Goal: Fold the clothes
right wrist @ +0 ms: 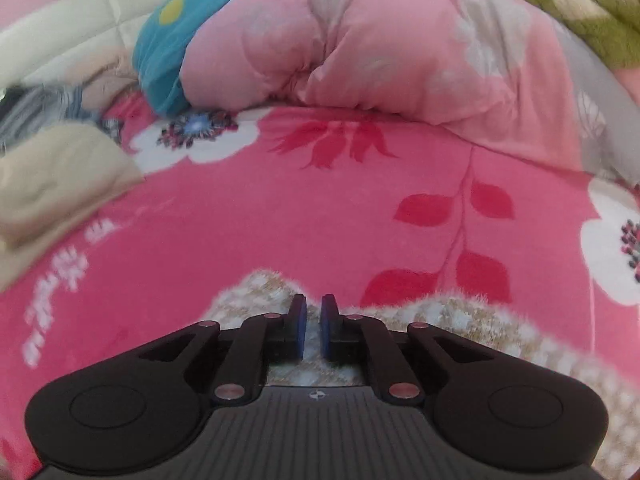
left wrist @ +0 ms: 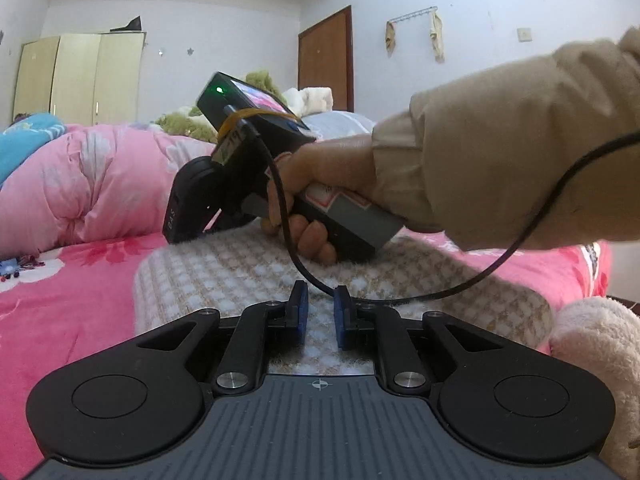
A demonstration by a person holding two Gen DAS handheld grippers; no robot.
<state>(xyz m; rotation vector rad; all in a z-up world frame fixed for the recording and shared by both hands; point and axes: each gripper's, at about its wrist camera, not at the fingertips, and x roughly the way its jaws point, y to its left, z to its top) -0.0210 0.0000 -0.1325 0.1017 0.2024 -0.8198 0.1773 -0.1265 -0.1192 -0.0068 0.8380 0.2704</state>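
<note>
A fuzzy beige-and-white checked garment point(left wrist: 240, 272) lies flat on the pink floral bed sheet point(right wrist: 280, 208). My left gripper point(left wrist: 321, 296) hovers low over its near part, the blue pads a narrow gap apart with nothing between them. A hand point(left wrist: 332, 168) in a beige sleeve point(left wrist: 500, 140) holds the right gripper's housing point(left wrist: 248, 120) over the garment's far side; its fingers are hidden in that view. In the right wrist view, my right gripper point(right wrist: 313, 300) sits above the garment's point(right wrist: 460, 320) edge, the pads slightly apart and holding nothing.
A bunched pink quilt point(right wrist: 380, 40) and a blue pillow point(right wrist: 168, 52) lie beyond the garment. A beige folded cloth point(right wrist: 52, 176) is at the left. A cream plush toy point(left wrist: 592, 352) sits at the right. A black cable point(left wrist: 500, 264) droops over the garment. A wardrobe point(left wrist: 76, 76) and door point(left wrist: 326, 60) stand behind.
</note>
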